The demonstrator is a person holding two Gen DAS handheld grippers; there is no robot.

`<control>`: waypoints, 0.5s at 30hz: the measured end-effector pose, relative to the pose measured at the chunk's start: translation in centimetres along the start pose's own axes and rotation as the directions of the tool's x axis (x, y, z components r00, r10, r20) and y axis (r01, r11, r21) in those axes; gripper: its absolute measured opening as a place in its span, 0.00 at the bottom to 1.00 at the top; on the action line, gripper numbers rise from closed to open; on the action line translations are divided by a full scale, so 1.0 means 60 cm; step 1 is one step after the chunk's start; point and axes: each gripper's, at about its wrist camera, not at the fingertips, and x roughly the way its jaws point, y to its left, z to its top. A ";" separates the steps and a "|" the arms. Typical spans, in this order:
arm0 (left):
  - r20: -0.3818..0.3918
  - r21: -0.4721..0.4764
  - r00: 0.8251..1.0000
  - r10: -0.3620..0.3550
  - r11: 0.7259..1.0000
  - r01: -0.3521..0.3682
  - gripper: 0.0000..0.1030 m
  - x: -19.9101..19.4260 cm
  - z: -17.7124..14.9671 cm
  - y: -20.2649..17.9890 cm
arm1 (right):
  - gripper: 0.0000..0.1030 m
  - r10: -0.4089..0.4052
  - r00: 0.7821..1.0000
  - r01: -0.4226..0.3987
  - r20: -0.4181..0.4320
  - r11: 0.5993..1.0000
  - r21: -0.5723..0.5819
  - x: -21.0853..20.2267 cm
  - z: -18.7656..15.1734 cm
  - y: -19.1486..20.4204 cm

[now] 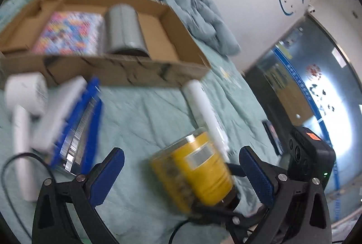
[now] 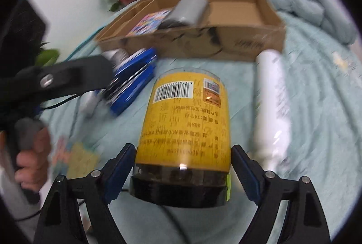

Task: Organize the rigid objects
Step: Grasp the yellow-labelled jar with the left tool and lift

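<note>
The left gripper (image 1: 181, 174) is open above the pale green bedcover (image 1: 140, 112). The right gripper (image 2: 181, 167) grips the yellow-labelled cylindrical jar (image 2: 187, 117) before the open cardboard box (image 2: 226, 40), with bare cover between them.

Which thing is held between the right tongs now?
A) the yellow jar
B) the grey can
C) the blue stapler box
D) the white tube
A: in the right wrist view the yellow jar sits between the two pads of the right tongs, which press its sides just above the black lid, while the white tube lies apart on the bedcover.
</note>
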 end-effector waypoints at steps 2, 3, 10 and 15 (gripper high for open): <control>-0.049 -0.004 0.999 -0.024 1.000 0.023 0.98 0.016 -0.012 -0.004 | 0.84 0.151 0.989 -0.150 -0.004 0.987 0.060 -0.013 -0.013 -0.008; -0.064 -0.007 0.998 -0.021 1.000 0.021 0.98 0.020 -0.017 -0.004 | 0.84 0.213 0.977 -0.211 0.001 0.971 0.109 -0.018 -0.015 -0.018; -0.142 -0.065 0.990 -0.012 0.998 0.002 0.95 0.044 -0.044 0.007 | 0.81 0.305 0.951 -0.287 -0.055 0.934 0.215 0.004 -0.007 -0.046; -0.185 -0.069 0.980 0.068 0.994 -0.082 0.90 0.060 -0.055 0.022 | 0.83 0.344 0.934 -0.320 -0.102 0.928 0.192 0.043 0.001 -0.007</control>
